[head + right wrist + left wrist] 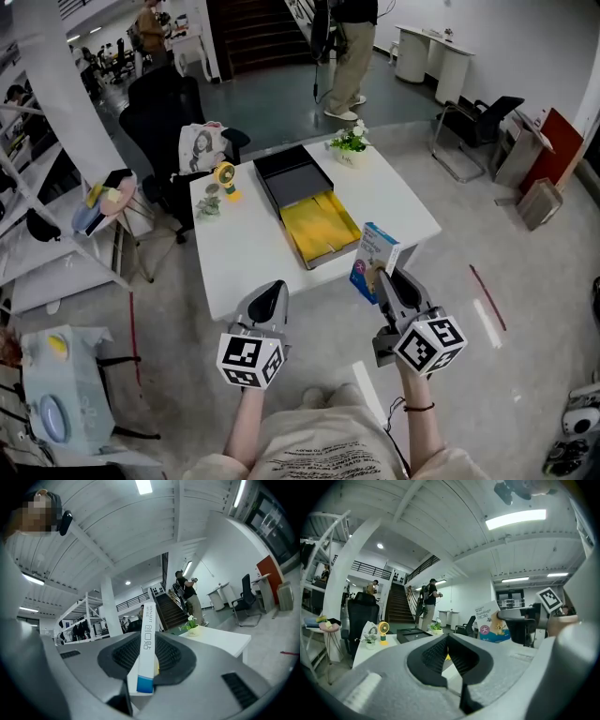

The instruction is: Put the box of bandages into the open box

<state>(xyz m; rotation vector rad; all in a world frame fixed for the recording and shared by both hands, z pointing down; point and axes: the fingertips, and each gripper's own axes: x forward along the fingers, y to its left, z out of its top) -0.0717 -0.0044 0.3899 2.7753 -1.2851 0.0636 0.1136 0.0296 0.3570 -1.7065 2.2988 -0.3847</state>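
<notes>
My right fingers (401, 286) are clamped on the box of bandages (373, 258), just near-right of the open box (319, 228); my left fingers (268, 302) are closed, empty.

We note glossy printed cardboard bandage box (373, 255), smooth matt white table (234, 258), matt grey plastic right gripper (386, 278)

the white-and-blue bandage box (374, 260) hangs upright just right of the open black box (319, 228), its inside yellow.
</notes>
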